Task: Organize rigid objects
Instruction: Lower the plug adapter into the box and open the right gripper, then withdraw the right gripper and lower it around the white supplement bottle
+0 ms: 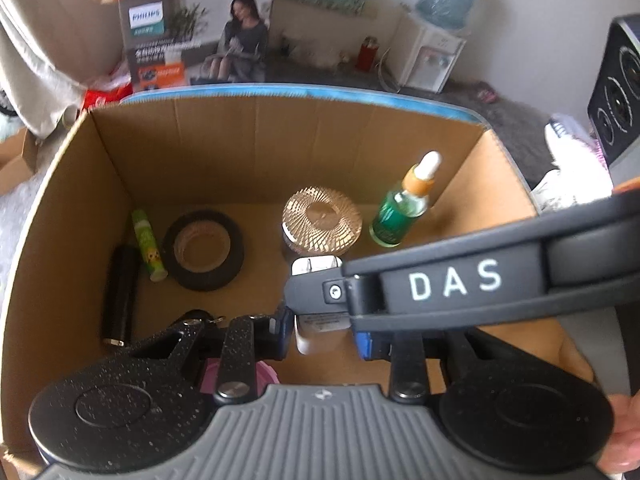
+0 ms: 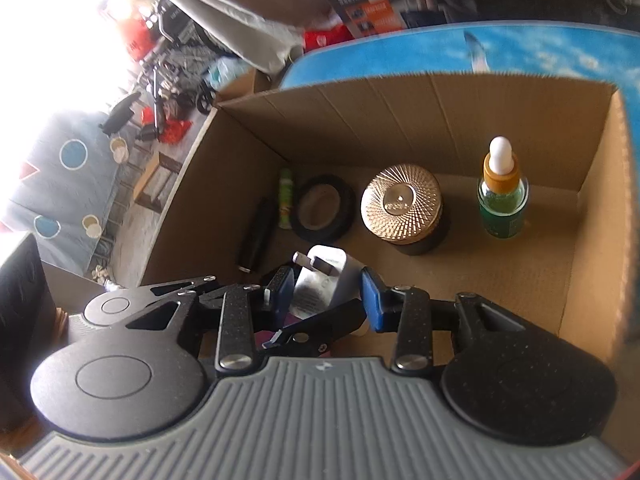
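1. White charger [image 1: 320,332]: it sits over the near middle of the cardboard box [image 1: 240,140], just in front of the jar, prongs pointing toward the far wall of the box. I can't tell whether it touches the box floor.
2. Left gripper [image 1: 324,338]: its jaws look clenched on the charger's body, with a blue pad on each flank.
3. Right gripper [image 2: 326,296]: its jaws look clenched on the same charger nearer the prong end, so I judge both tools share the load.
4. The step in hand, as I read it, is setting the charger down in the box. I'd lower it flat onto bare cardboard in front of the back row and let one pair of jaws go before the other. I'd lift straight up, so the crossed fingers don't drag it or knock the upright bottle.
5. Box contents along the far wall, left to right:
   - a black tube [image 1: 120,296] lying by the box's left wall
   - a green tube [image 1: 149,246] lying just beside it
   - a black tape roll [image 1: 208,280] lying flat
   - a jar with a gold ribbed lid [image 1: 322,218], upright
   - a green dropper bottle [image 1: 394,216], upright, nearest the box's right wall
6. The box's near right floor is bare, and that is where I'd aim.
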Available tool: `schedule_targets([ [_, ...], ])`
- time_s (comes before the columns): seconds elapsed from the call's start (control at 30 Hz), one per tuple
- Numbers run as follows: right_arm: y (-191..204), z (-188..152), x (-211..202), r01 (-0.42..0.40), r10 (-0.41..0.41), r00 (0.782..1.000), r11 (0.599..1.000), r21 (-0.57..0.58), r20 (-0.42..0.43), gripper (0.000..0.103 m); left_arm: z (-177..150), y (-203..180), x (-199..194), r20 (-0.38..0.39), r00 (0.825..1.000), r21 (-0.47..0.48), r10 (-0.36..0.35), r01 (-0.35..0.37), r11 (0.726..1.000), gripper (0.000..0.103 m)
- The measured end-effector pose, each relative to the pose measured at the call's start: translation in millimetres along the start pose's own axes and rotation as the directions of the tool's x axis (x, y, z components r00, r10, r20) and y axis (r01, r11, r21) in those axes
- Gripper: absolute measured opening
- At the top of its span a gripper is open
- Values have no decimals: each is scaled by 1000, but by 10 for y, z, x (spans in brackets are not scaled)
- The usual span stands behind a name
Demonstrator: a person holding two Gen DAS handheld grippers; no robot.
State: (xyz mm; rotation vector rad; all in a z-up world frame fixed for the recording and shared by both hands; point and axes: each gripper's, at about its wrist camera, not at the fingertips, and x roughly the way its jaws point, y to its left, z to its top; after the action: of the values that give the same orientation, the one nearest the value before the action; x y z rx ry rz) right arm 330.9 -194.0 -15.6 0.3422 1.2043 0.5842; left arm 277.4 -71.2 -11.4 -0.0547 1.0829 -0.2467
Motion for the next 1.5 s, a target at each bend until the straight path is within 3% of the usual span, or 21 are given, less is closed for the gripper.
schedule_targets([
  [0.23,-84,77,242,3,-1,998,1000,26,-62,36,18,27,72,-40,999,-36,-12,11,999,33],
  [0.37,-77,86,247,5,-4,998,1000,22,-57,40,-8,15,-2,-10,1000,-23,-10,10,1000,44],
  [0.5,4,27,159,13,-13,1000,1000,-5,11,51,-99,-67,-218,78,997,22,-6,4,1000,65],
  [0.63,132,-149,-129,30,-23,991,998,-46,134,58,-202,-189,-498,160,987,74,-3,-9,997,74],
  [0.77,260,-430,-570,22,-3,959,998,-62,282,65,-388,-290,-860,242,970,136,-14,-20,990,84],
  [0.93,402,-916,-1093,51,-7,892,995,-85,453,77,-738,-378,-1245,318,947,215,-43,-28,976,91],
  [1.03,452,-1221,-1278,50,-5,863,996,-75,505,78,-981,-350,-1430,349,935,244,-58,-31,969,94],
  [1.17,459,-1634,-1374,7,18,846,999,-44,533,79,-1241,-227,-1555,348,935,238,-71,-15,971,94],
  [1.3,445,-1936,-1353,-15,19,850,1000,-12,526,79,-1456,-89,-1605,353,936,209,-20,-58,976,94],
  [1.5,474,-2090,-1064,-32,29,893,999,0,448,79,-1667,169,-1573,347,936,139,56,-110,984,94],
])
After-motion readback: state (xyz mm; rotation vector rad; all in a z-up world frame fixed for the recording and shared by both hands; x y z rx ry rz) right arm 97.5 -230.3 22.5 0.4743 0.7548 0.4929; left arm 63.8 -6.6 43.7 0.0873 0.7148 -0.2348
